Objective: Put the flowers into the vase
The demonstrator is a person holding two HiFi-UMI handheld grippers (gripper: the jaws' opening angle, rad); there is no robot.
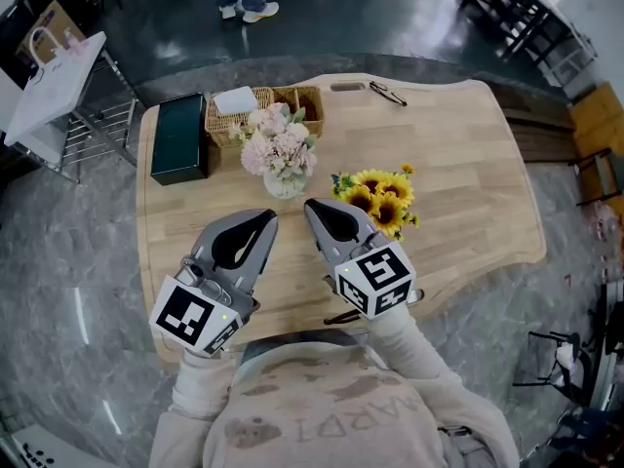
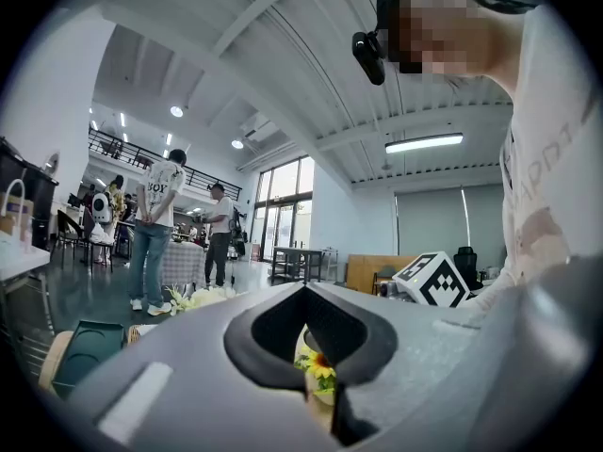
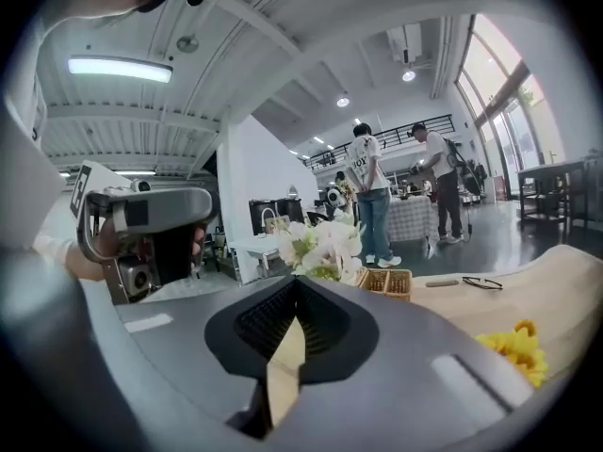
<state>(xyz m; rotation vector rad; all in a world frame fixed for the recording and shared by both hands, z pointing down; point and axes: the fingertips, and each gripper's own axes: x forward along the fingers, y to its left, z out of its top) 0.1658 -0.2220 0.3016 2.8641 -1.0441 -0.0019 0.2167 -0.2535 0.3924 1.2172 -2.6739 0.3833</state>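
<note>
A small glass vase (image 1: 285, 186) holding pink and white flowers (image 1: 278, 142) stands mid-table. A bunch of yellow sunflowers (image 1: 380, 198) lies on the wood to its right. My left gripper (image 1: 270, 215) is shut and empty, its tip just short of the vase on the near left. My right gripper (image 1: 311, 207) is also shut and empty, between the vase and the sunflowers. In the left gripper view the jaws (image 2: 303, 286) meet and a sunflower (image 2: 318, 366) shows through the gap. The right gripper view has the shut gripper (image 3: 297, 281), pink flowers (image 3: 320, 243) and sunflowers (image 3: 513, 347).
A dark green box (image 1: 178, 136) and a wicker basket (image 1: 263, 105) sit behind the vase. Glasses (image 1: 387, 93) lie at the table's far edge (image 1: 429, 81). A white bag (image 1: 58, 66) rests on a rack to the left. People stand beyond the table.
</note>
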